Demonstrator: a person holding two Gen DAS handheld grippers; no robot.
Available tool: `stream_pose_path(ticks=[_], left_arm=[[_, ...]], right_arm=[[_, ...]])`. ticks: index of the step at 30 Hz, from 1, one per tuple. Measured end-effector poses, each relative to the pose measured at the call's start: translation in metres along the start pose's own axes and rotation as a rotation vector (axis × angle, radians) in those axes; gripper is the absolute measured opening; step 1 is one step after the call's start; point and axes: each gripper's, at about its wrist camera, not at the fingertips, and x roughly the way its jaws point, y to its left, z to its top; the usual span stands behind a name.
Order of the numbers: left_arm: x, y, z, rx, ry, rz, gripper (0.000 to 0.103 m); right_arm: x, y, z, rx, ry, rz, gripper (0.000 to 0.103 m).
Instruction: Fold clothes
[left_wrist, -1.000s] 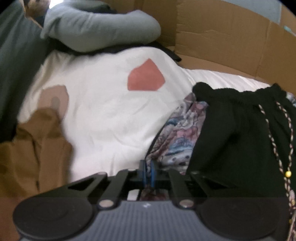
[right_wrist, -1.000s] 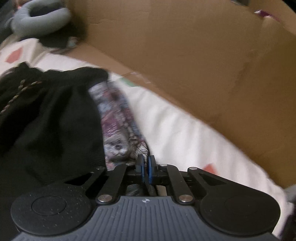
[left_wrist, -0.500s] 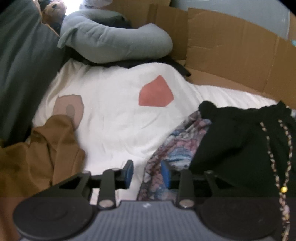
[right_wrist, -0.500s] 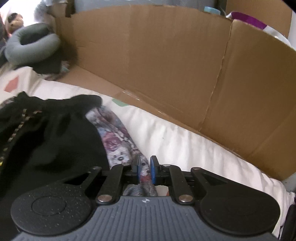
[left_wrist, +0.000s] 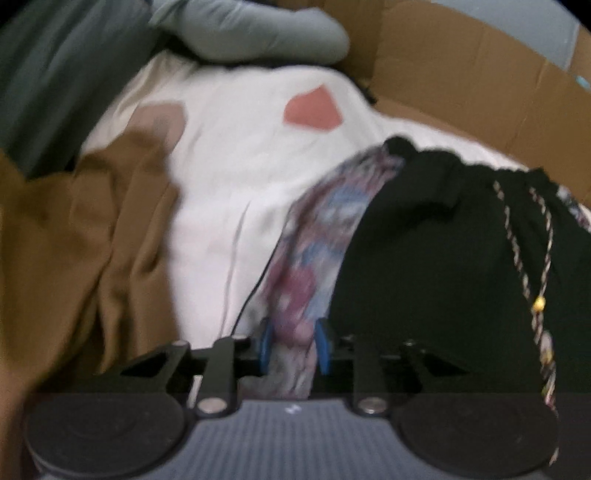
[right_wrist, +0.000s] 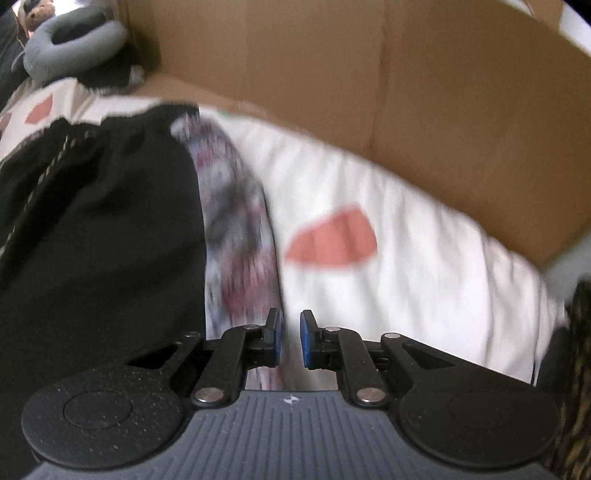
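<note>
Garments: one black garment (left_wrist: 436, 258), one brown garment (left_wrist: 85, 236) left of it.
Left gripper (left_wrist: 293, 343): parted around floral lining (left_wrist: 317, 229).
Right gripper (right_wrist: 290, 339): narrowly parted, holding nothing, beside lining edge.
Room: white sheet (right_wrist: 424, 236) right of black garment.

Black garment (left_wrist: 443, 258) with gathered top edge and braided, beaded cord (left_wrist: 517, 236), spread on the white bed (left_wrist: 240, 155). Along both side edges, patterned floral fabric (left_wrist: 317, 236) in purple, blue and white, running as a crumpled strip. To the left, apart from it, brown garment (left_wrist: 81, 229) lying rumpled.
</note>
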Motion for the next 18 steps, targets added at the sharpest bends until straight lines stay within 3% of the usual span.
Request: stream_pose_path(ticks=[6,18], left_arm=[[-0.014,0.008,-0.023,0.031,0.009,0.018,0.025],[-0.042,0.021,-0.063,0.102,0.024,0.069,0.022]], right_arm=[[-0.013,-0.007,-0.037,-0.001,0.071,0.010,0.011],[-0.029,-0.013,-0.067,0.008,0.114,0.005,0.011]])
